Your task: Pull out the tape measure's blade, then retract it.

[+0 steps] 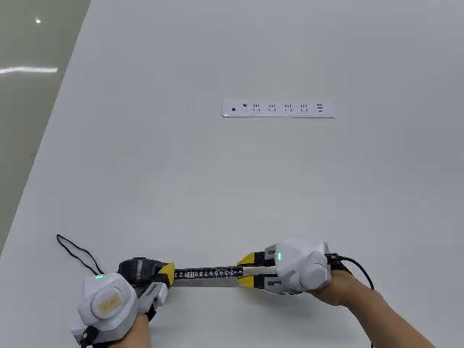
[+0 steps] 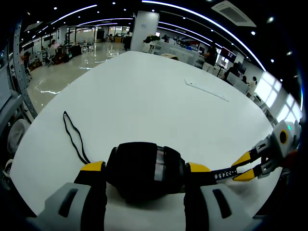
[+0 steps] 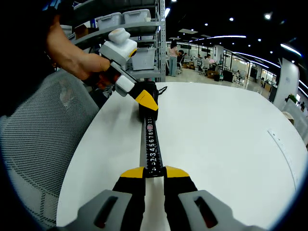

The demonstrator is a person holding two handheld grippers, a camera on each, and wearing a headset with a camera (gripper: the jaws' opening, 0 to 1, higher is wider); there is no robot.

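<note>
A black tape measure case (image 1: 139, 270) (image 2: 144, 168) sits on the white table near its front edge, with my left gripper (image 1: 161, 277) (image 2: 146, 167) shut on its sides. Its black blade (image 1: 208, 274) (image 3: 150, 144) with white numbers runs out to the right. My right gripper (image 1: 246, 270) (image 3: 154, 172) is shut on the blade's end. In the right gripper view the case (image 3: 148, 102) lies ahead with the left gripper's yellow tip against it. From the right of the left gripper view the right gripper (image 2: 246, 165) comes in, holding the blade (image 2: 224, 174).
A white power strip (image 1: 278, 109) (image 2: 207, 89) lies flat further back on the table. A thin black cord loop (image 1: 78, 251) (image 2: 73, 137) trails left from the case. The table's left edge drops to a shiny floor (image 1: 29, 80).
</note>
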